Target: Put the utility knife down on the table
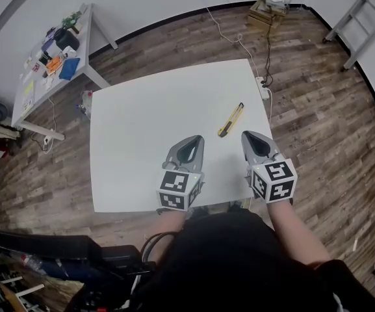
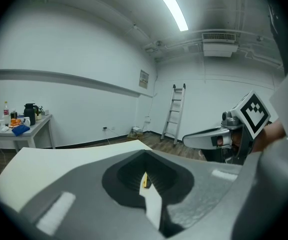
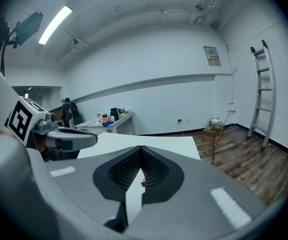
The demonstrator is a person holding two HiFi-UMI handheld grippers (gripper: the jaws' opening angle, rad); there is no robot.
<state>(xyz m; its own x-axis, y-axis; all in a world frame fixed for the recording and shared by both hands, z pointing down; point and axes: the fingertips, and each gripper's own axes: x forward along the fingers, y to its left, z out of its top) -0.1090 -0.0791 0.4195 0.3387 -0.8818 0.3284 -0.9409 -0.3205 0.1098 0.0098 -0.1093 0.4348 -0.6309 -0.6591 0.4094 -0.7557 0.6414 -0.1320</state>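
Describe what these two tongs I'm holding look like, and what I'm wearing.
The left tongs and right tongs match: grey shells tapering forward, with a dark teardrop hollow and black ribbed pads inside. Each carries a white cube of black square markers. You wear a dark top.

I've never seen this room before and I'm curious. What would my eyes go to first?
First you'd see the big white table in the middle of the wooden floor, with a yellow utility knife lying alone on it, right of centre. Next come the left gripper and right gripper at the table's near edge. Both are closed and empty, and each carries a black-and-white marker cube.
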